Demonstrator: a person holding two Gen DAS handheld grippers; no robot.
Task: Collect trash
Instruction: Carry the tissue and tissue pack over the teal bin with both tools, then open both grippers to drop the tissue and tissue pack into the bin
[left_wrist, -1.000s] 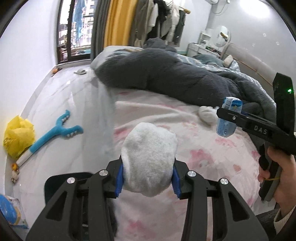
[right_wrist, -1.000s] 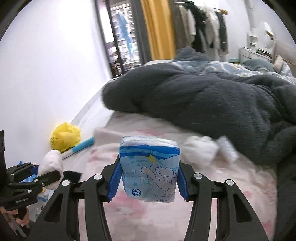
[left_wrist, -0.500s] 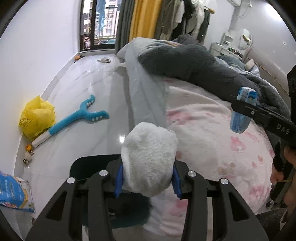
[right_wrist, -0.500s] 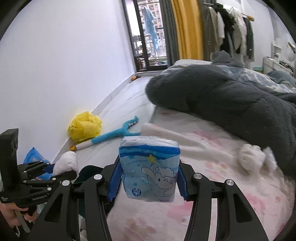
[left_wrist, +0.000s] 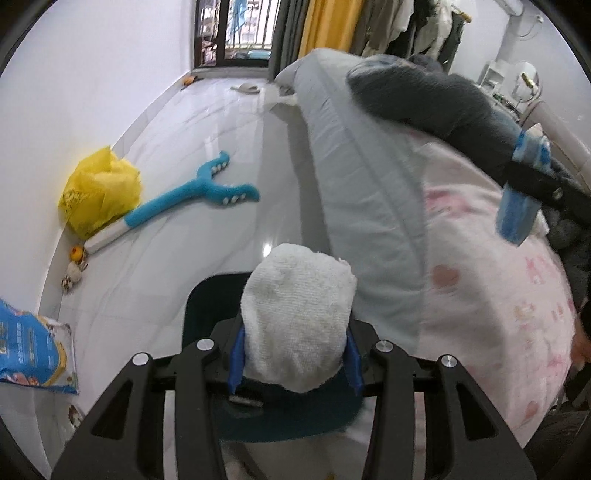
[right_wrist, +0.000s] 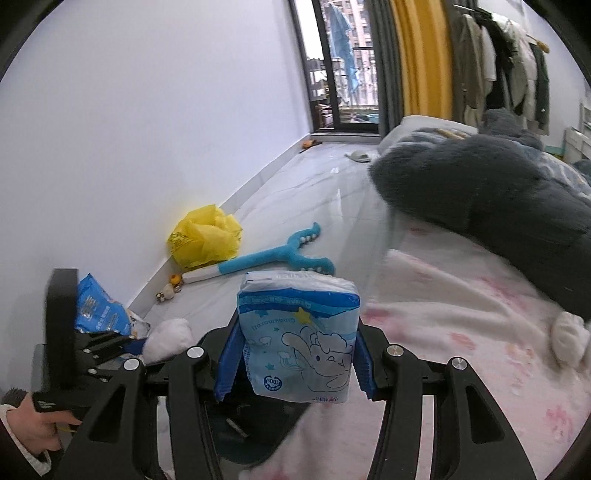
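White towelling wad sits clamped in our left tool, above the dark bin beside the bed; our right tool pinches the blue tissue pack, nearer the mattress. Released too early, we judge, the pack could land on the bedding and miss the bin.

Floor btwn wall and bed edge mostly open. Obstacles along wall edge: yellow bag, blue claw toy lying across, blue packet. Dark bin sits at bed's near corner.
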